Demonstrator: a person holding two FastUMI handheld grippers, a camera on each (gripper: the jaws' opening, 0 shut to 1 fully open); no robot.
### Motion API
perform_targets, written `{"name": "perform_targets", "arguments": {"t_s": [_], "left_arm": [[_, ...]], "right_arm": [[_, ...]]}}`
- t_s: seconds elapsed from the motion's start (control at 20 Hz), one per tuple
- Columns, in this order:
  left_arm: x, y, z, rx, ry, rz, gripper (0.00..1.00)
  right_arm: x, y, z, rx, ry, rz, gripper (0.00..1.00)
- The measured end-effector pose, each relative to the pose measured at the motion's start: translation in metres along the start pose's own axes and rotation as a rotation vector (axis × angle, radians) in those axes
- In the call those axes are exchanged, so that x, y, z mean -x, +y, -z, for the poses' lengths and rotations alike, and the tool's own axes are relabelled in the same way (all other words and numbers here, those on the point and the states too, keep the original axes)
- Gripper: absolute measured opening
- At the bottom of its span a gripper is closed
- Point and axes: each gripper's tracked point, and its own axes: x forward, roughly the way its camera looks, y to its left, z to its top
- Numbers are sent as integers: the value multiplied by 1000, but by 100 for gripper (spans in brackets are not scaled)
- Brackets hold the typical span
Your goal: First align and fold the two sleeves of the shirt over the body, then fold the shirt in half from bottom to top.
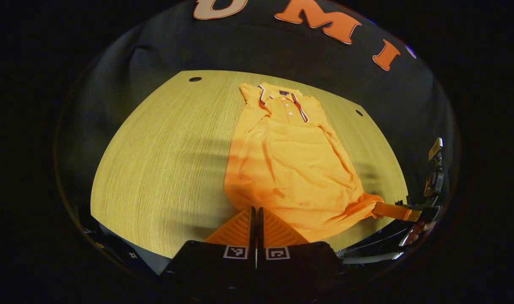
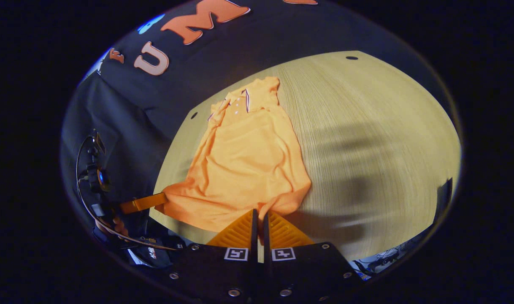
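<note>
Orange fabric is lying spread along a pale wood-grain table (image 1: 155, 169), collar (image 1: 284, 99) at the far end near the black cloth wall (image 1: 282, 50) and hem nearest the cameras. This is the shirt (image 1: 286, 164), and its sleeves are sitting folded in over the body, so the outline is reading as a long, narrow shape. In the left gripper view, the left gripper (image 1: 256, 215) is sitting at the near hem with its fingers (image 1: 240, 230) pressed together, and a bit of the hem's left corner is pinched between them, the cloth bunching just ahead of the tips. Off to the right in that view, the right gripper (image 1: 398, 211) is gripping the hem's other corner, which is being drawn out into a point toward it, and part of a hand (image 1: 417, 232) is showing behind it. In the right gripper view, the right gripper (image 2: 259, 217) is likewise sitting with its fingers (image 2: 240, 232) closed on the hem, where the cloth is wrinkling into folds around the tips. The left gripper (image 2: 145, 202) is appearing at the left in that view, clamping the opposite corner at the table's near edge, with fingers of a hand (image 2: 120, 228) below it. Soft shadows are falling across the table on either side of the shirt. Two dark round holes (image 1: 195, 79) are marking the table's far corners.
</note>
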Motion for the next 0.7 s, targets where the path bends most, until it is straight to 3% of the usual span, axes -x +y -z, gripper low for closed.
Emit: {"name": "perform_targets", "arguments": {"t_s": [0.45,0.7], "left_arm": [[3,-17,-116,-103,-119,68,1],[-27,-16,-191,-131,-149,83,1]], "right_arm": [[-4,15,-105,19,-98,21,6],[-19,23,-175,30,-156,47,6]]}}
